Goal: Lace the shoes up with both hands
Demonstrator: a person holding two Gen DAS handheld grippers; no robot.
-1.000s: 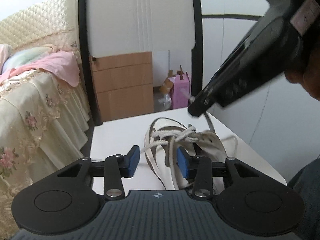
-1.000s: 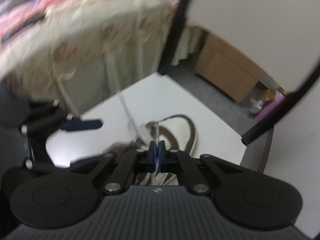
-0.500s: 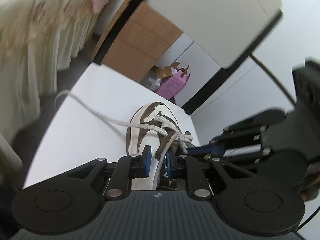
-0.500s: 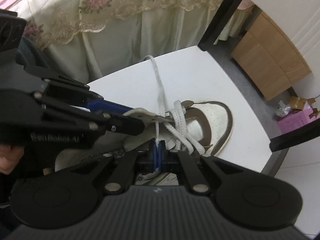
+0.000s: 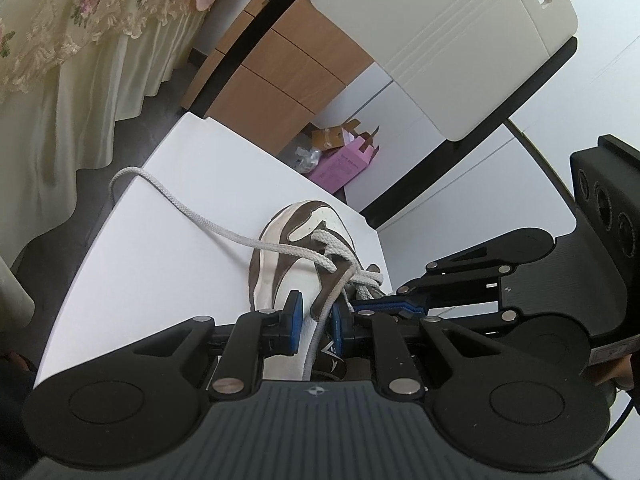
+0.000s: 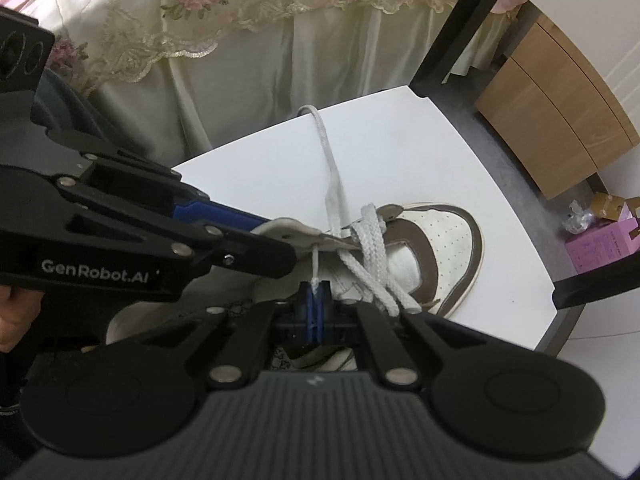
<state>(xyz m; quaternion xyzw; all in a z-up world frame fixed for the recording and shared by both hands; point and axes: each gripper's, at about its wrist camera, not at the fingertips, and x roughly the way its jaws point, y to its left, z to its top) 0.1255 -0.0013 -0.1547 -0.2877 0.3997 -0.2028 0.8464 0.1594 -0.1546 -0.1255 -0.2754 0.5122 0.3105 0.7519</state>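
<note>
Left tongs (image 5: 315, 318): jaws have just been closing and now stand narrow, pinched on the eyelet flap (image 6: 304, 236) of the sneaker (image 5: 280, 240). One strand of lacing also runs down between the pads. From the right-hand camera, the same tongs (image 6: 280, 236) come in from the left and hold the flap out flat, just ahead of my other pair.

Right tongs (image 6: 316, 300): blue pads pressed together on the lace tip (image 6: 316, 286), nothing wider between them. The thin end rises straight from the pads to the underside of the held flap; I cannot tell whether it passes through an eyelet. In the left camera these tongs (image 5: 358, 304) reach in from the right, tips right beside my left pads.

Sneaker, white and brown, lies on the white table (image 5: 180, 260), directly under and ahead of both pairs, toe pointing away. Crossed lacing bunches just beyond the tips. The free lace (image 5: 180, 204) trails from that bunch across the table, beyond the left tongs, and hangs over the far edge.

Beyond the table: floral bed skirt (image 6: 240, 60), wooden drawers (image 5: 280, 76), pink box (image 5: 344, 164) on the floor.
</note>
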